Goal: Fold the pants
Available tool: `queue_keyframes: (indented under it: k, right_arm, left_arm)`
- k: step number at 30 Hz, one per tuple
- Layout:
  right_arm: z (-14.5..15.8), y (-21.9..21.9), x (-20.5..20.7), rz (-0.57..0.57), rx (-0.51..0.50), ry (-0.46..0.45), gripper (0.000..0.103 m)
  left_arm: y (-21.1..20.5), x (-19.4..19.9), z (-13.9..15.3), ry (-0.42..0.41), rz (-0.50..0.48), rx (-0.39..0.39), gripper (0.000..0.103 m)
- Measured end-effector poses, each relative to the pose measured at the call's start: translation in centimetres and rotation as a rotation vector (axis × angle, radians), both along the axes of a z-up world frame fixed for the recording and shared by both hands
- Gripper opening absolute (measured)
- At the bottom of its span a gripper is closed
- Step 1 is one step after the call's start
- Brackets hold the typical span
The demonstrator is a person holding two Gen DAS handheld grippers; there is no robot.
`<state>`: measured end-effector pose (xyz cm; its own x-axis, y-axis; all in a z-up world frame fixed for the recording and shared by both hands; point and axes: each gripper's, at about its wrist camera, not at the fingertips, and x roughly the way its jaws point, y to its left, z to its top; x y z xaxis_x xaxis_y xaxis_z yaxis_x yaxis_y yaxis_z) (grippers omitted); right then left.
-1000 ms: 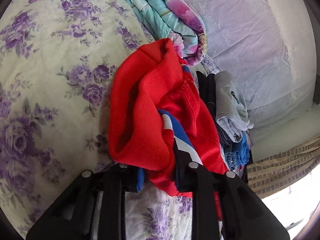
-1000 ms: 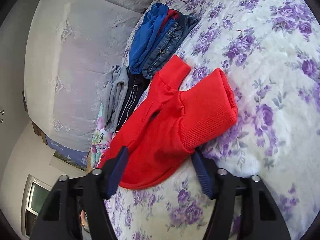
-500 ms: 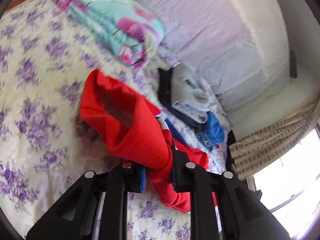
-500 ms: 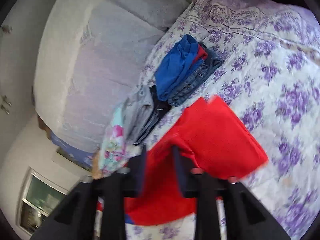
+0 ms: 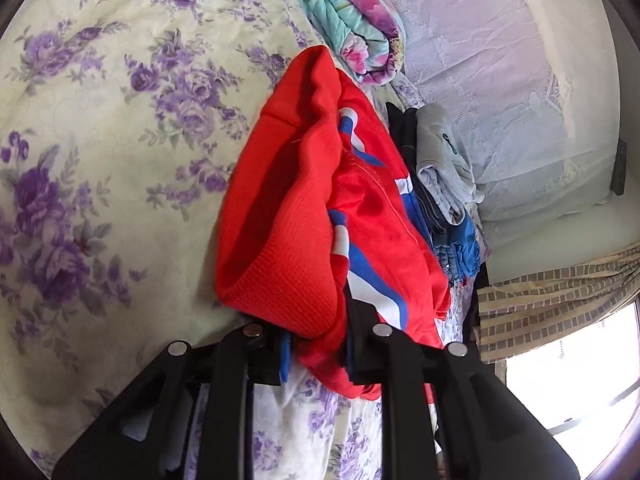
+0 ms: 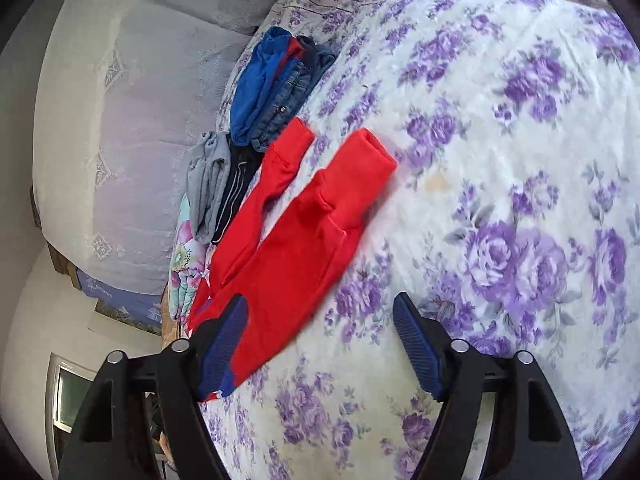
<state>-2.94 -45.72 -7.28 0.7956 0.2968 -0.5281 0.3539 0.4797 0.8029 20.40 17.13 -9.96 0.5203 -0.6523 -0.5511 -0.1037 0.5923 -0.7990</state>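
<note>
The red pants (image 6: 304,232), with a blue and white side stripe, lie stretched across the floral bed sheet (image 6: 500,160), both cuffed legs pointing away from me. My left gripper (image 5: 316,344) is shut on a bunched end of the red pants (image 5: 288,240), which hangs up over its fingers. My right gripper (image 6: 320,304) stands wide, its jaws closing. The near edge of the pants lies between its fingers, by the left pad (image 6: 224,344), and neither pad presses on the cloth.
Folded blue and denim clothes (image 6: 276,88) and a grey and black pile (image 6: 216,184) lie along the bed's far edge. A rolled turquoise floral blanket (image 5: 352,20) sits beside them. A lace-covered headboard (image 5: 500,80), a curtain (image 5: 560,296) and a window lie beyond.
The right gripper's fingers, close together around red cloth half a second ago, now stand wide apart. The pants legs lie straighter on the bed. The left gripper has swung sideways, still holding the pants.
</note>
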Motion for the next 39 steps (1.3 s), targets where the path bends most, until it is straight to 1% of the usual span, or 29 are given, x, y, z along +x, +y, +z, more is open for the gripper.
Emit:
queue_keyframes:
  k: [1, 2, 3, 4, 5, 6, 7, 9, 10, 12, 13, 15, 17, 18, 19, 20, 21, 22, 23, 24, 25, 26, 27, 29, 31, 33, 36, 38, 39]
  right_arm:
    - [-0.1, 0.1, 0.4, -0.006, -0.010, -0.004, 0.071]
    - [-0.1, 0.1, 1.1, -0.001, -0.013, -0.019, 0.071]
    - [-0.1, 0.2, 2.2, 0.018, -0.018, -0.037, 0.070]
    - [-0.2, 0.2, 3.1, 0.030, -0.025, -0.040, 0.060]
    - [-0.6, 0.2, 4.4, 0.033, -0.028, -0.030, 0.053]
    - [-1.0, 0.2, 5.5, 0.041, -0.020, -0.022, 0.038]
    - [-1.3, 0.2, 6.4, 0.049, -0.011, -0.017, 0.019]
    - [-1.1, 0.1, 7.1, 0.036, 0.016, -0.045, 0.012]
    - [-0.4, 0.1, 6.8, 0.039, 0.013, -0.074, 0.006]
    - [1.8, 0.3, 5.3, 0.048, -0.019, -0.142, 0.006]
    - [2.5, 0.2, 4.4, 0.055, -0.015, -0.160, 0.005]
    - [3.0, 0.0, 2.9, 0.064, -0.034, -0.156, 0.005]
    - [2.0, -0.3, 1.6, 0.071, -0.056, -0.102, 0.005]
    - [0.9, -0.4, 1.4, 0.082, -0.049, -0.064, 0.006]
    - [-0.3, -0.4, 1.2, 0.103, -0.041, -0.020, 0.008]
    - [-1.6, -0.5, 1.0, 0.110, -0.035, 0.036, 0.009]
    - [-2.3, -0.8, 0.6, 0.103, -0.008, 0.046, 0.007]
    - [-2.4, -1.2, 0.3, 0.098, 0.022, 0.026, 0.011]
    - [-2.0, -1.6, -0.3, 0.081, 0.024, 0.022, 0.016]
    - [-1.2, -2.0, -0.8, 0.061, 0.006, 0.010, 0.025]
    - [0.0, -2.6, -1.7, 0.019, -0.041, -0.003, 0.033]
    - [0.9, -3.1, -2.3, -0.009, -0.076, -0.009, 0.035]
    - [1.6, -3.8, -2.9, -0.037, -0.099, -0.017, 0.036]
    - [2.6, -5.3, -3.8, -0.109, -0.128, -0.030, 0.036]
    - [3.1, -5.6, -2.9, -0.097, -0.142, -0.042, 0.036]
    - [3.4, -5.4, -0.7, -0.065, -0.130, -0.059, 0.036]
    - [3.3, -4.1, 4.5, 0.011, -0.100, -0.067, 0.037]
    - [2.8, -3.2, 7.7, 0.049, -0.067, -0.057, 0.039]
    - [2.4, -2.8, 9.2, 0.062, -0.048, -0.051, 0.039]
  left_arm:
    - [-0.1, 0.0, 0.0, 0.002, 0.003, 0.008, 0.019]
    - [-0.2, 0.1, 0.0, 0.008, 0.009, 0.015, 0.024]
    - [-0.3, 0.2, -0.1, 0.014, 0.013, 0.013, 0.025]
    - [-0.4, 0.3, -0.1, 0.018, 0.019, 0.012, 0.026]
    - [-0.5, 0.5, -0.1, 0.019, 0.019, 0.017, 0.025]
    - [-0.6, 0.6, 0.0, 0.019, 0.017, 0.019, 0.024]
    - [-0.6, 0.6, 0.2, 0.020, 0.018, 0.020, 0.020]
    - [0.0, 0.0, 1.1, -0.009, 0.008, -0.005, 0.016]
    - [0.1, -0.5, 1.8, -0.027, 0.006, 0.001, 0.015]
    - [0.6, -2.0, 3.2, -0.061, 0.009, 0.022, 0.014]
    - [0.9, -2.8, 3.6, -0.069, 0.010, 0.014, 0.014]
    - [1.7, -4.4, 3.9, -0.075, 0.010, -0.013, 0.014]
    - [2.3, -5.7, 2.9, -0.054, -0.005, -0.033, 0.014]
    - [2.3, -6.0, 1.9, -0.029, -0.005, -0.030, 0.015]
    - [2.3, -6.2, 0.9, 0.000, -0.006, -0.013, 0.016]
    - [2.3, -6.3, 0.0, 0.028, -0.008, -0.003, 0.018]
    - [2.6, -6.5, -1.1, 0.042, -0.006, -0.027, 0.018]
    - [3.0, -6.8, -1.4, 0.026, 0.003, -0.065, 0.019]
    - [3.3, -7.0, -1.4, 0.020, 0.002, -0.086, 0.021]
    - [3.7, -7.3, -1.1, 0.012, 0.005, -0.091, 0.024]
    - [4.0, -7.6, -0.6, -0.001, 0.015, -0.078, 0.032]
    - [4.5, -8.0, 0.1, -0.017, 0.030, -0.045, 0.040]
    - [4.8, -8.3, 0.7, -0.028, 0.041, -0.016, 0.044]
    - [5.7, -8.7, 1.8, -0.048, 0.080, 0.057, 0.057]
    - [6.9, -8.4, 3.4, -0.074, 0.142, 0.182, 0.060]
    - [7.2, -7.0, 4.9, -0.114, 0.161, 0.256, 0.061]
    - [7.4, -2.9, 6.3, -0.151, 0.113, 0.278, 0.062]
    - [6.7, 0.3, 6.5, -0.149, 0.086, 0.301, 0.062]
    - [6.1, 2.5, 6.3, -0.134, 0.073, 0.310, 0.062]
